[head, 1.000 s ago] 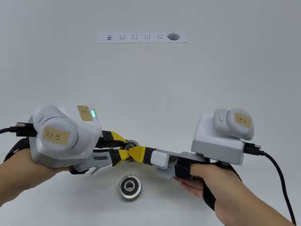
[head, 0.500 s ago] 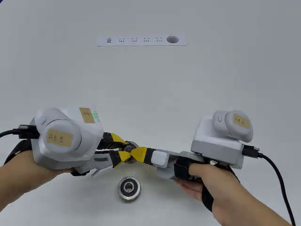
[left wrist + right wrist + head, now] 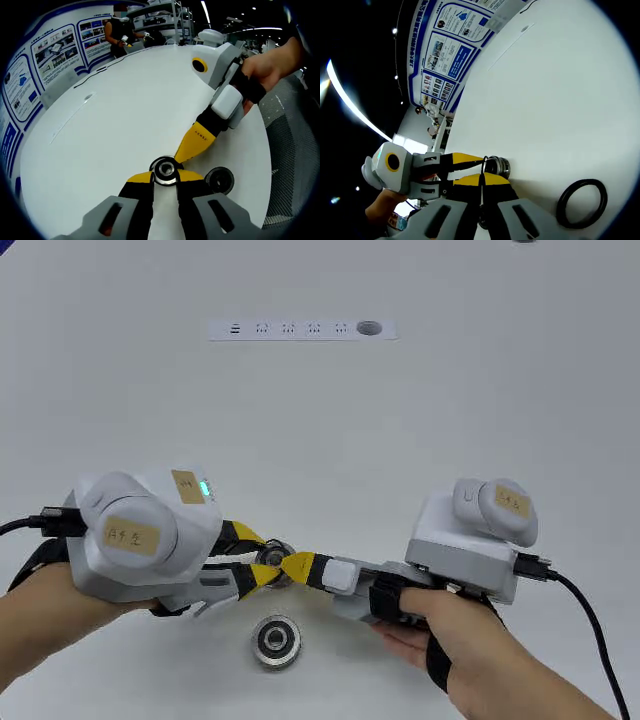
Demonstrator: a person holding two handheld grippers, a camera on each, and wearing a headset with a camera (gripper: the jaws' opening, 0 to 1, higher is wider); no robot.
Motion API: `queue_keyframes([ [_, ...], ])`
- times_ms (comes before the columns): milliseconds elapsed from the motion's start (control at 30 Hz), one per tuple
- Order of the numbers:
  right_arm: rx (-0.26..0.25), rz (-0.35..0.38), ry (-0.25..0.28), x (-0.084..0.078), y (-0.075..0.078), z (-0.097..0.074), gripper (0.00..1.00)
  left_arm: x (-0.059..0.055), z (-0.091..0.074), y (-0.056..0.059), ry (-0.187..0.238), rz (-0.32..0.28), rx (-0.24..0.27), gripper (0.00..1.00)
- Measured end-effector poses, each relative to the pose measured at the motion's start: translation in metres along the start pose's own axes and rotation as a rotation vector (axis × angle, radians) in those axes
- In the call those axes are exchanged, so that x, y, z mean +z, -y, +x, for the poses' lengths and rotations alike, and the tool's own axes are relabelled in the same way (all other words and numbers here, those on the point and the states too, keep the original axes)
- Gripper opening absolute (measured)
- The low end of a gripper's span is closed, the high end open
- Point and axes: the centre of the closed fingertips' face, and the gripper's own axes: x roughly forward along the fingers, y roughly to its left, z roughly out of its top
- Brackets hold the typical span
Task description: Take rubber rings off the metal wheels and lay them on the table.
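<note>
My left gripper (image 3: 262, 562) is shut on a small metal wheel (image 3: 270, 556) held just above the table; in the left gripper view the wheel (image 3: 166, 170) sits between the yellow tips. My right gripper (image 3: 296, 565) meets it from the right, jaws shut, pinching the wheel's thin black rubber ring (image 3: 482, 186) at the rim. A second wheel (image 3: 275, 638) with its black ring on lies flat on the table just in front. A loose rubber ring (image 3: 581, 196) lies on the table near the right gripper's jaws.
A white power strip (image 3: 302, 329) lies at the far side of the white table (image 3: 420, 420). Cables trail from both grippers. People stand by display boards beyond the table's far end (image 3: 120, 30).
Both grippers stay locked on the wheel in the same place. The head view has shifted slightly.
</note>
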Motion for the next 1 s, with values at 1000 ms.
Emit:
queue_keyframes([
  [1000,0.006,0.062,0.121,0.031,0.002,-0.041,0.02,0.010,-0.035,0.000,0.098,-0.086,0.078,0.21],
])
